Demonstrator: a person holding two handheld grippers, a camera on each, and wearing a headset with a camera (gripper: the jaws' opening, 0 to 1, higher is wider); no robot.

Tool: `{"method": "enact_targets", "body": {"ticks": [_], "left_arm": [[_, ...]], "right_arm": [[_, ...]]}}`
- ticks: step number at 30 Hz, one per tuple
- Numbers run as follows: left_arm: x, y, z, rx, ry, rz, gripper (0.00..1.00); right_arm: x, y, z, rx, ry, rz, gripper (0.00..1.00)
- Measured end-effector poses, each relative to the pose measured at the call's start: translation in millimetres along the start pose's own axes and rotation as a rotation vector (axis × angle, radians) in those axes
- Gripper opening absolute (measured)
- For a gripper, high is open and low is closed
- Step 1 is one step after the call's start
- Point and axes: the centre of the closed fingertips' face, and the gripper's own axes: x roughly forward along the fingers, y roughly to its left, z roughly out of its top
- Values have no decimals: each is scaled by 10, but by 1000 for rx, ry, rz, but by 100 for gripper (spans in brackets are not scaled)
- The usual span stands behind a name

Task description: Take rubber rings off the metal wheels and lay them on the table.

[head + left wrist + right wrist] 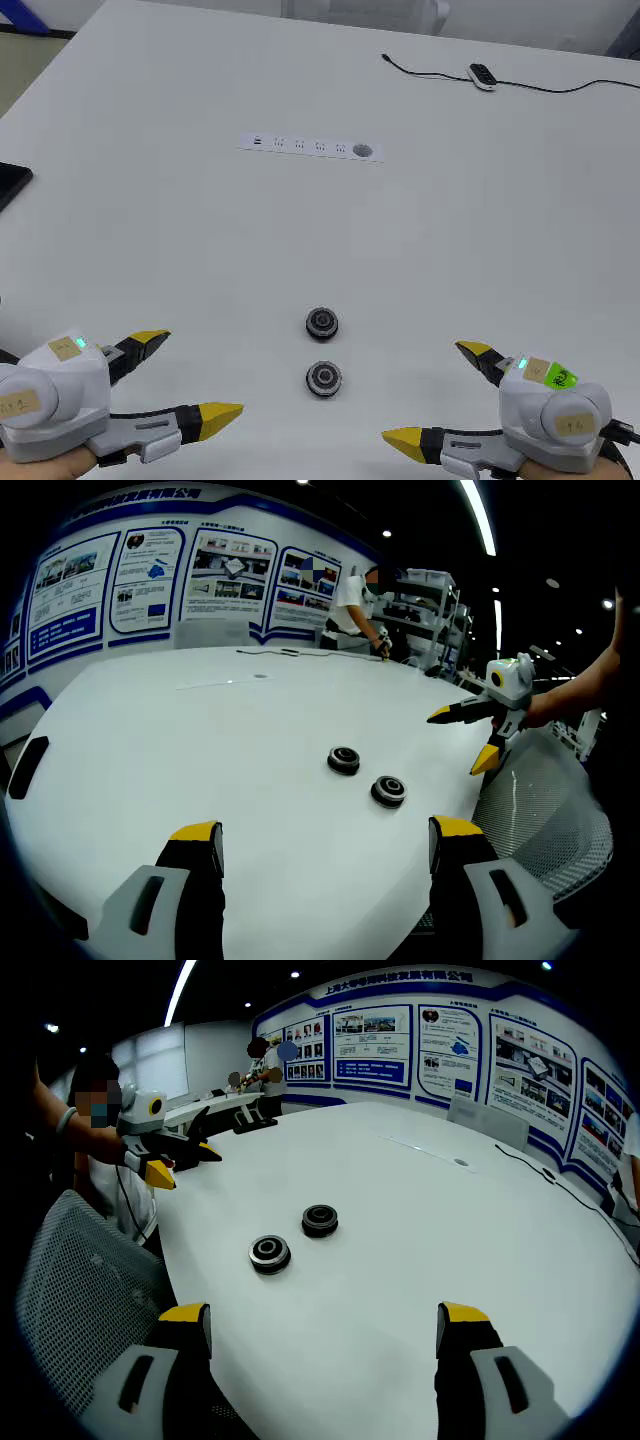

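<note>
a person at a white table [200, 250] holds the left gripper [190, 378] and the right gripper [437, 393] low at the near edge, each with its yellow-tipped fingers [215, 418] spread wide and holding nothing. between the two grippers, a little ahead of the tips, lie the near wheel [323, 378] and, just behind it, the far wheel [322, 322], both flat on the table, close but not touching. each wheel shows a dark outer band, by the look of it the ring [309, 380] seated on its rim. no ring lies loose on the table, so the job appears to be at its very start: the approach, before any grasp. both gripper views have the two wheels ahead of and between their own fingers, well apart from the tips, with the opposite gripper off to one side. the next move likely calls for one gripper to close in and pin a wheel steady while the other catches the edge of its ring and peels it off, and the near wheel looks the handier first pick. a small wheel could skid on the smooth top if nudged off centre. a power strip [310, 147] lies well beyond, out of the way
</note>
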Motion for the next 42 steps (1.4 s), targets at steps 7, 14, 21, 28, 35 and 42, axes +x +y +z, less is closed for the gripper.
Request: {"method": "enact_targets", "body": {"ticks": [7,14,21,28,35,42], "left_arm": [[11,20,-17,-3,6,2,86],[23,-35,-20,2,11,-26,85],[29,-45,-12,16,13,-37,83],[66,-79,-11,53,34,-59,80],[118,-122,-9,66,46,-78,78],[193,-149,-20,80,59,-90,79]], "right_arm": [[-10,18,-11,5,-1,1,94],[-2,17,-14,7,-2,6,94],[12,16,0,3,-3,10,94],[28,27,13,4,-5,19,94],[52,49,3,8,-2,29,93],[71,45,-6,10,0,34,93]]}}
